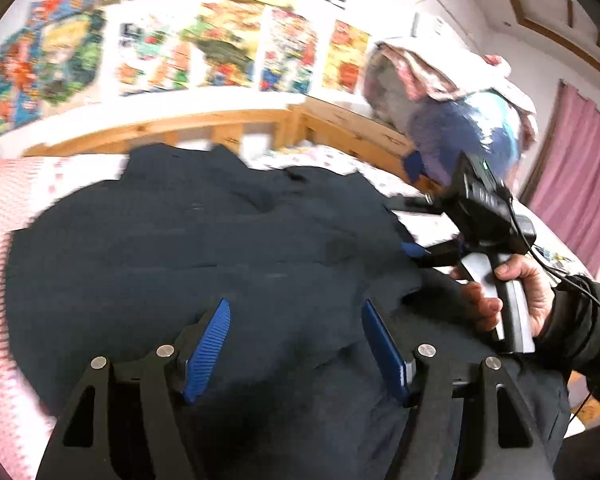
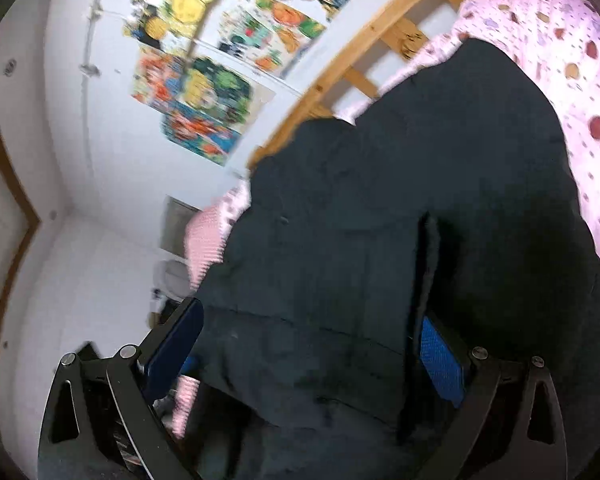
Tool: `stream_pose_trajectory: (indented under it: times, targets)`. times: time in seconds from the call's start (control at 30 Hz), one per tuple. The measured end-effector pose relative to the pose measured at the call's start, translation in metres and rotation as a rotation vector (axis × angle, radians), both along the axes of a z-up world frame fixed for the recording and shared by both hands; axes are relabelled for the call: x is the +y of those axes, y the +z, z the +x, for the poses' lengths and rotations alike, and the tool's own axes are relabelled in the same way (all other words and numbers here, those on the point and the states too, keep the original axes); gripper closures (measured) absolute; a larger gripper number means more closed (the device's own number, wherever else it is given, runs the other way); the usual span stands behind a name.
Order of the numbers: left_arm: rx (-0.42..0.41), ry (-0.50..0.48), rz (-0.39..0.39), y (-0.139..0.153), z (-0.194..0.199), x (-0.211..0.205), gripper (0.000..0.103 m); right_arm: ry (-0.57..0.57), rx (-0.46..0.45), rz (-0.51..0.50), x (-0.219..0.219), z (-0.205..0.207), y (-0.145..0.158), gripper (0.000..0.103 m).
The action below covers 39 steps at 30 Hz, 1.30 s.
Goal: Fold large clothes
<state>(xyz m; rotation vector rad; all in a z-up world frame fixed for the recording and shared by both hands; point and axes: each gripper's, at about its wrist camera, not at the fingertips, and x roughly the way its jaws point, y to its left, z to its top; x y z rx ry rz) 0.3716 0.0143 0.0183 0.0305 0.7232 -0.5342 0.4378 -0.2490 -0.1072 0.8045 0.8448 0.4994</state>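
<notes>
Left wrist view: dark garment [image 1: 204, 240] spread on bed [image 1: 4, 208].
Left gripper [image 1: 296, 340]: jaws released above garment.
Right gripper [image 2: 312, 344]: jaws released, straddling garment.
Handling: soft, bulky, limp; grasp an outer edge.

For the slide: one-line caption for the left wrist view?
Open left tool over a dark garment spread on the bed; right tool at the garment's far edge.
</notes>
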Motion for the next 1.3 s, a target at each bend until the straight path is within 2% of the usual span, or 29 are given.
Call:
stream_pose_trajectory:
  times: [0.07, 0.17, 0.23, 0.3, 0.33, 0.43, 0.57, 0.67, 0.77, 0.87, 0.93, 1.0, 1.03, 1.1, 1.2, 1.23, 1.3]
  targets:
    - [-0.014, 0.094, 0.011, 0.010, -0.004, 0.035, 0.033, -0.014, 0.030, -0.058, 0.006, 0.000, -0.004, 0.010]
    - [-0.008, 0.220, -0.001, 0.016, -0.001, 0.079, 0.029, -0.045, 0.051, -0.137, 0.008, 0.000, -0.002, 0.042]
    - [0.003, 0.314, 0.008, 0.015, 0.005, 0.109, 0.028, -0.072, 0.062, -0.216, 0.008, -0.001, 0.003, 0.080]
    - [0.029, 0.389, 0.007, 0.013, 0.013, 0.133, 0.028, -0.087, 0.064, -0.259, 0.004, -0.001, 0.007, 0.093]
    - [0.037, 0.408, 0.002, 0.011, 0.016, 0.139, 0.028, -0.092, 0.043, -0.265, 0.002, -0.002, 0.013, 0.096]
    - [0.054, 0.452, -0.006, 0.008, 0.027, 0.151, 0.028, -0.129, -0.056, -0.328, -0.004, -0.011, 0.045, 0.098]
    - [0.042, 0.450, 0.008, 0.007, 0.040, 0.142, 0.028, -0.227, -0.169, -0.415, -0.020, -0.020, 0.091, 0.098]
    - [0.048, 0.442, 0.008, 0.005, 0.050, 0.132, 0.028, -0.276, -0.179, -0.424, -0.039, -0.015, 0.104, 0.098]
    - [0.057, 0.435, 0.018, -0.001, 0.059, 0.121, 0.028, -0.261, -0.144, -0.471, -0.042, -0.008, 0.098, 0.098]
    - [0.051, 0.432, 0.046, -0.006, 0.070, 0.110, 0.028, -0.283, -0.081, -0.628, -0.039, -0.002, 0.087, 0.083]
    - [0.054, 0.427, 0.056, -0.009, 0.079, 0.101, 0.028, -0.314, -0.071, -0.678, -0.043, 0.000, 0.090, 0.058]
    - [0.052, 0.420, 0.070, -0.013, 0.086, 0.093, 0.028, -0.346, -0.098, -0.701, -0.048, -0.002, 0.098, 0.052]
    - [0.052, 0.419, 0.088, -0.016, 0.090, 0.088, 0.028, -0.343, -0.110, -0.712, -0.047, -0.003, 0.099, 0.052]
    - [0.072, 0.453, 0.181, -0.028, 0.099, 0.076, 0.028, -0.299, -0.125, -0.741, -0.038, 0.002, 0.100, 0.052]
    - [0.154, 0.458, 0.287, -0.057, 0.110, 0.063, 0.021, -0.168, -0.133, -0.818, -0.014, 0.010, 0.090, 0.052]
    - [0.169, 0.458, 0.314, -0.066, 0.112, 0.062, 0.019, -0.116, -0.112, -0.869, -0.005, 0.015, 0.080, 0.052]
    - [0.178, 0.463, 0.307, -0.075, 0.112, 0.064, 0.015, -0.049, -0.059, -0.940, 0.008, 0.019, 0.059, 0.052]
